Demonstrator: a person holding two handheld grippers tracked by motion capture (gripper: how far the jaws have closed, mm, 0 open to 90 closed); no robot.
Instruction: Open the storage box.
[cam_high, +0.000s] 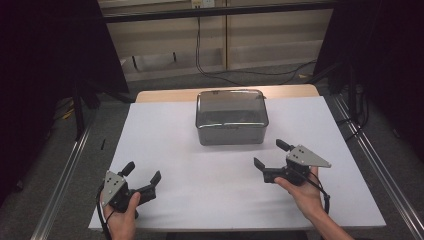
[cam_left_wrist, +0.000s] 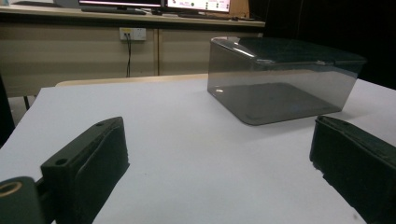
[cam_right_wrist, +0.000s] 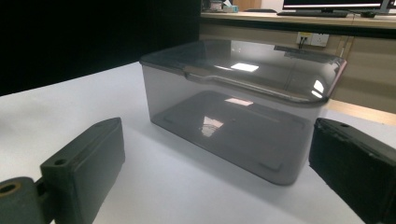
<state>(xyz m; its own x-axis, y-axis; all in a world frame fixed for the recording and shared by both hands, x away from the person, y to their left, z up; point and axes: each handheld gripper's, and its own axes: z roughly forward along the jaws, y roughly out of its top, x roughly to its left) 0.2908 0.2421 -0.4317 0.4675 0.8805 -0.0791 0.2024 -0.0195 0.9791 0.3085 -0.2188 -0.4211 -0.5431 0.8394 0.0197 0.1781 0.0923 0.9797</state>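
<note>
Overhead and both low views share the box (cam_high: 231, 117).

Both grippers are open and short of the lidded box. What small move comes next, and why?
Probably ease the right gripper forward toward the smoky transparent box. Its jaws stand open and empty, it is the nearer of the two, and its own view looks straight at the closed lid. The left gripper sits farther back on the white table, also open, touching nothing.

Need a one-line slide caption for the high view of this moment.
Two open hand-held grippers, left gripper and right gripper, rest apart from a lidded smoky-clear box on the white table.
</note>
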